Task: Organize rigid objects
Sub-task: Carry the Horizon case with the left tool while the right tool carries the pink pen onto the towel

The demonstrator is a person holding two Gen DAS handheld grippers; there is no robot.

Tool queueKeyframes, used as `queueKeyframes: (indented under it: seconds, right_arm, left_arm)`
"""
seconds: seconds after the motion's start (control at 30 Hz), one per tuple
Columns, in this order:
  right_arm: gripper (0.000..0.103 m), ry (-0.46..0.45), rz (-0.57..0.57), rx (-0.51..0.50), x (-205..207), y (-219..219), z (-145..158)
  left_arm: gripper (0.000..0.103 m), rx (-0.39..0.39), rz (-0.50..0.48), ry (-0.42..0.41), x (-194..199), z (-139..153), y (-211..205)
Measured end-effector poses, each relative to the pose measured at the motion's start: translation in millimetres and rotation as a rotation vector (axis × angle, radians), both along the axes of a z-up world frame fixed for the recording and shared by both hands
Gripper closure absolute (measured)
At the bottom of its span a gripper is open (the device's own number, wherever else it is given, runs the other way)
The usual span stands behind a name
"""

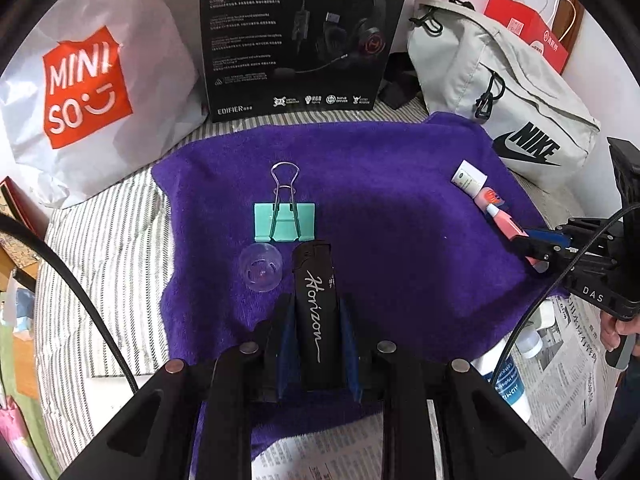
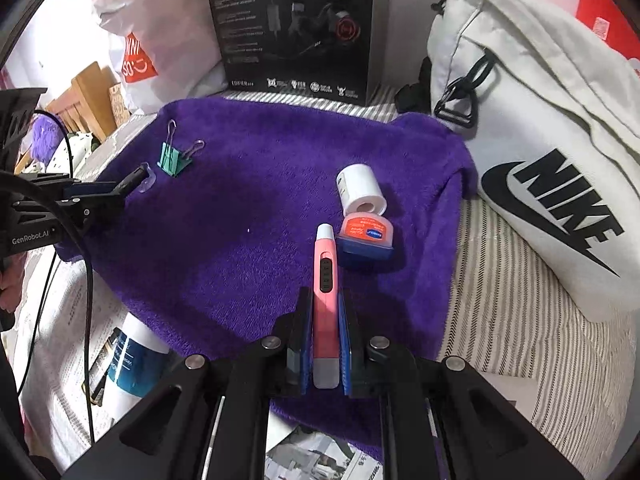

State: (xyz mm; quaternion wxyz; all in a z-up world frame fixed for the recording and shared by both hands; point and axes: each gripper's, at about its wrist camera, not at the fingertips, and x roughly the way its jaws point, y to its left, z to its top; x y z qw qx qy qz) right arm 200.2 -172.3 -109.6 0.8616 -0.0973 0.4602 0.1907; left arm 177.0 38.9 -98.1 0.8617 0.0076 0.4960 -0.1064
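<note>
A purple towel [image 1: 360, 184] is spread on striped bedding [image 1: 108, 240]. Over it, a black lighter [image 1: 314, 300] is clamped by the left gripper [image 1: 314, 312], a pink pen-like tool [image 2: 325, 280] by the right gripper [image 2: 325, 308]. Headset box [image 1: 300, 32] stands behind the towel.

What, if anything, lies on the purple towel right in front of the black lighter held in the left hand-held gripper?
Directly ahead of the black lighter in the left hand-held gripper lie the teal binder clip and, slightly left, a clear plastic cup; elsewhere the purple towel is bare.

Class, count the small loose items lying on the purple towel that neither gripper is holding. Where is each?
4: teal binder clip and clear cup lie near the left gripper; white roll and orange-lidded jar beside the right gripper. Others may be hidden.
</note>
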Motion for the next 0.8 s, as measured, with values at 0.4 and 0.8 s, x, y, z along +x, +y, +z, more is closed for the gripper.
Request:
queueKeyframes:
  seconds: [0.4,0.8]
  right_arm:
    - [0.091,0.028,0.002,-0.024,6.2,2.3,-12.3]
    - [0.091,0.008,-0.002,-0.026,6.9,1.0,-14.1]
  left_arm:
    - [0.081,0.014,-0.008,0.037,9.9,-19.3,0.5]
    - [0.081,0.055,-0.01,0.021,8.8,-20.2,0.3]
